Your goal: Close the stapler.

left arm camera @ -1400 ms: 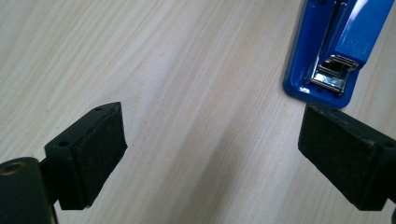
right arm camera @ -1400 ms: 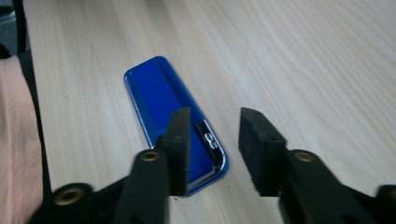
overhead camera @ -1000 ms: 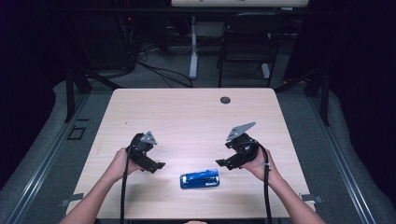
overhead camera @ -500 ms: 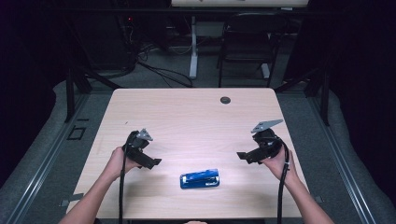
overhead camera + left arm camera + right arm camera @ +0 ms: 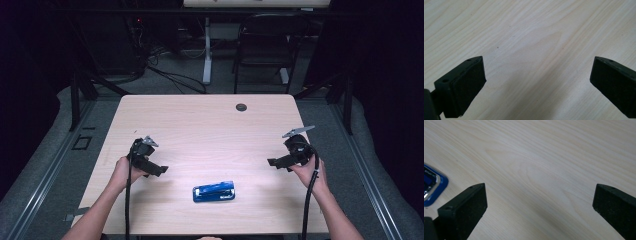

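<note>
A blue stapler (image 5: 214, 192) lies flat on the pale wooden table (image 5: 200, 125), near the front edge and midway between the two hands. My left gripper (image 5: 161, 171) hovers over the table to the stapler's left, jaws pointing toward it. In the left gripper view, my left gripper (image 5: 537, 82) is open over bare wood. My right gripper (image 5: 273, 162) is near the table's right side, well clear of the stapler. Its jaws have just been opening, and my right gripper (image 5: 540, 205) stands wide open with nothing between them. The stapler's corner (image 5: 431, 185) shows at the left edge of that view.
A black round grommet (image 5: 241, 107) sits in the tabletop near its far edge. A dark chair (image 5: 265, 45) and floor cables (image 5: 175, 80) lie beyond the table. Each gripper's cable trails back along the forearm.
My right gripper has moved to the right, away from the stapler, toward the table's right edge. My left gripper has drifted slightly left. The stapler has stayed put.
</note>
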The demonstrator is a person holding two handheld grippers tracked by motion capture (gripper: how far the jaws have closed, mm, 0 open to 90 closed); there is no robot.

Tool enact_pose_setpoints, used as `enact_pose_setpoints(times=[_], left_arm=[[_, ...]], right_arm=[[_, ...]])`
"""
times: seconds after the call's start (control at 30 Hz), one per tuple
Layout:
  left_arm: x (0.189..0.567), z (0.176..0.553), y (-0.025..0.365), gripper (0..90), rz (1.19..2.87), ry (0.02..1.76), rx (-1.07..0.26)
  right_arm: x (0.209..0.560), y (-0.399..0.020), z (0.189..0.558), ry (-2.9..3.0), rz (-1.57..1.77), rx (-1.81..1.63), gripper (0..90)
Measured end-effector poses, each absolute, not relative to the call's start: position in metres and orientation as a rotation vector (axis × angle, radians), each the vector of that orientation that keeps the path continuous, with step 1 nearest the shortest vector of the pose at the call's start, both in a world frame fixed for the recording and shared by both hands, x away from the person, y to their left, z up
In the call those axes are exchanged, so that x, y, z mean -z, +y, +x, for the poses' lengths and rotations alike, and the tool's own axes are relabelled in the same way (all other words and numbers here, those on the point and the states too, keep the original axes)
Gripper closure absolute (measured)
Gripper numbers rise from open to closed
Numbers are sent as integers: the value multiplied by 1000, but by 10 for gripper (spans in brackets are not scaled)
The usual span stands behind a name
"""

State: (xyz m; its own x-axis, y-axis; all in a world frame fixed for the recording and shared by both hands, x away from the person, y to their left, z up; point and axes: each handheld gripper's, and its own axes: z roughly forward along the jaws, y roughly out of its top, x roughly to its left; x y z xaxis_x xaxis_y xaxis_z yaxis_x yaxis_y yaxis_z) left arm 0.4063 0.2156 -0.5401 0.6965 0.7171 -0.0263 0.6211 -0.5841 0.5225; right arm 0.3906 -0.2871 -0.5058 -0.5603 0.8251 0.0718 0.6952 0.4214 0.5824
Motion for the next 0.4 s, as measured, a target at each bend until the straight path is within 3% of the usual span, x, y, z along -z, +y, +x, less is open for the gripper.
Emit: enact_pose_setpoints(times=[0.4], left_arm=[[553, 417, 223, 0, 2396, 1110, -231]], right_arm=[[535, -298, 405, 2528, 1434, -679, 0]])
